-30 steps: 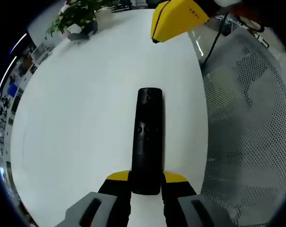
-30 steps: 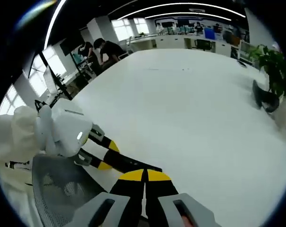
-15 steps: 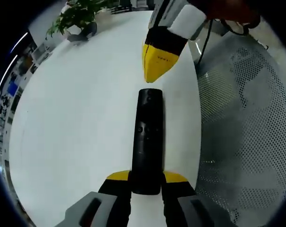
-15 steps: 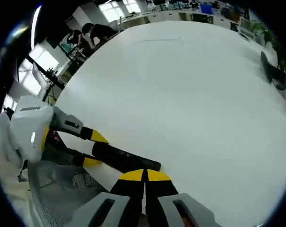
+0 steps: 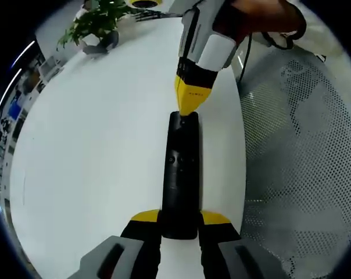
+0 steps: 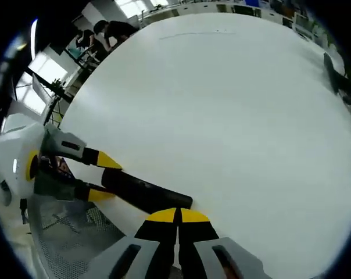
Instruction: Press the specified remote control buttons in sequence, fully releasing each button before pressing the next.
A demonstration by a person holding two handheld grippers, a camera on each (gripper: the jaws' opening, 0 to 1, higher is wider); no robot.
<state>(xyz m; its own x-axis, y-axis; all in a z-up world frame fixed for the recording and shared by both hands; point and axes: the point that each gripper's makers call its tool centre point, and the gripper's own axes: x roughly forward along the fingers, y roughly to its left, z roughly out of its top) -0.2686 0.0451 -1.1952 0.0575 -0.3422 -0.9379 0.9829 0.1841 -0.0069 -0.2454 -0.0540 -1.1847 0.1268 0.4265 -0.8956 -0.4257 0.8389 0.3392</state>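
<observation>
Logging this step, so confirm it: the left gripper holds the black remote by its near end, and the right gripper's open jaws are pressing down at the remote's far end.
One detail is wrong: the right gripper has its jaws shut, not open, tips together in a single yellow point at the far end of the remote, as the left gripper view shows. The left gripper does hold the remote's near end.

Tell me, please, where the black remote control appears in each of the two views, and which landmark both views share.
Left gripper view: the remote control runs up the centre, its near end clamped by the left gripper.
Right gripper view: it lies lower left, beyond the right gripper, which is closed.
Shared landmark: the white table.
</observation>
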